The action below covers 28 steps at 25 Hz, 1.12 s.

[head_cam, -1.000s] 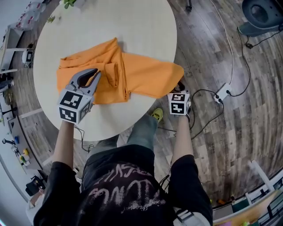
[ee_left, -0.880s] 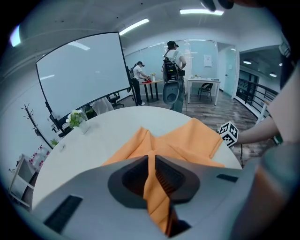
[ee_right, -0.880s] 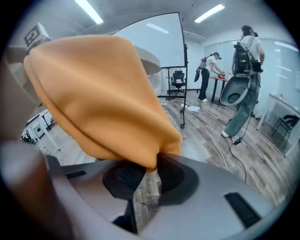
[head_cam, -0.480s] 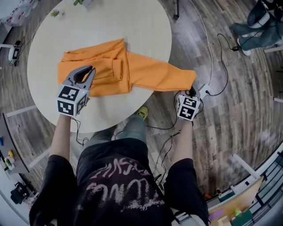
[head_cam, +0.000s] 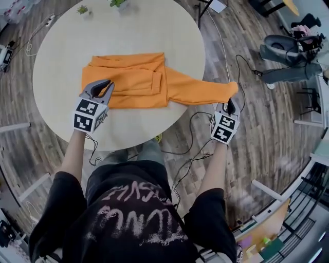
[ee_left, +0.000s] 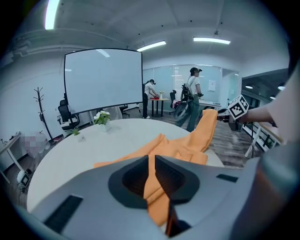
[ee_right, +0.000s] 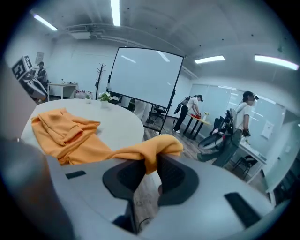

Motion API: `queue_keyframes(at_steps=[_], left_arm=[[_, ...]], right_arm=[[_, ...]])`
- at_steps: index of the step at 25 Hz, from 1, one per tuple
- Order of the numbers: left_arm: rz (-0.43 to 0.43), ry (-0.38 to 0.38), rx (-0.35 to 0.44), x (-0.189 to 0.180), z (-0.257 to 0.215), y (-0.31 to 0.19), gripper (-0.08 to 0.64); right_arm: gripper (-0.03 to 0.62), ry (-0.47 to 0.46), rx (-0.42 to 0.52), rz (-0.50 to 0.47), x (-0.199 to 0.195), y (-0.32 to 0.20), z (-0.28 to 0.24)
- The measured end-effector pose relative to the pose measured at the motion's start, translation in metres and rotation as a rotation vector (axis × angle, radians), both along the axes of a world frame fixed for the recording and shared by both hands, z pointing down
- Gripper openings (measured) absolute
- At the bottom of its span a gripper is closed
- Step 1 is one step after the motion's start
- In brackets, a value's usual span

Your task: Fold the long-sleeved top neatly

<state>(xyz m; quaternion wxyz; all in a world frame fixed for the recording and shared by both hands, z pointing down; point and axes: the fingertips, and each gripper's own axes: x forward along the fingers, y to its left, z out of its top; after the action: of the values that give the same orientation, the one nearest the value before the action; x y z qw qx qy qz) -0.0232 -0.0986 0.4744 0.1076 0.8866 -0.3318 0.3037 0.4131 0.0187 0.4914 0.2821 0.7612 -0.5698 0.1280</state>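
Note:
The orange long-sleeved top (head_cam: 134, 81) lies partly folded on the round pale table (head_cam: 128, 31). My left gripper (head_cam: 104, 88) is shut on the top's near left edge; orange cloth (ee_left: 154, 187) runs between its jaws (ee_left: 151, 161). One sleeve (head_cam: 203, 92) stretches off the table's right edge through the air. My right gripper (head_cam: 230, 101) is shut on the sleeve's end, and the cuff (ee_right: 157, 149) bunches over its jaws (ee_right: 149, 165). The top's body (ee_right: 63, 131) rests on the table to the left in the right gripper view.
Two small potted plants (head_cam: 82, 9) stand at the table's far edge. Cables (head_cam: 198, 120) trail over the wooden floor beside the table. A projection screen (ee_left: 103, 79) and several people (ee_left: 192, 101) are in the room behind. A person's legs (head_cam: 285, 56) show at the right.
My right gripper has lifted the sleeve end up and out to the right, pulling the sleeve straight past the table edge. My left gripper has shifted with the top's edge still gripped.

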Motion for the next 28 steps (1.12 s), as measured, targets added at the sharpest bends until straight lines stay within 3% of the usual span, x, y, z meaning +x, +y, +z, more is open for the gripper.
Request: queue_keyframes(at_steps=[6,15,20,28], left_arm=[[-0.016,0.065,-0.002,-0.053,-0.003,0.000,0.055],[-0.014,0.073,-0.011,-0.127,0.009,0.019,0.055],[-0.043,0.064,-0.044,-0.160,0.024,0.032,0.055],[-0.054,0.024,-0.083,-0.191,0.045,0.045,0.055]], right_arm=[[0.078,0.072,0.044,-0.068,-0.076,-0.031,-0.050],[0.080,0.179,0.067,-0.261,-0.209,-0.076,-0.085],[0.081,0.198,0.035,-0.422,-0.293,-0.102,-0.066],[0.120,0.167,-0.092,-0.632,-0.405,-0.122,0.002]])
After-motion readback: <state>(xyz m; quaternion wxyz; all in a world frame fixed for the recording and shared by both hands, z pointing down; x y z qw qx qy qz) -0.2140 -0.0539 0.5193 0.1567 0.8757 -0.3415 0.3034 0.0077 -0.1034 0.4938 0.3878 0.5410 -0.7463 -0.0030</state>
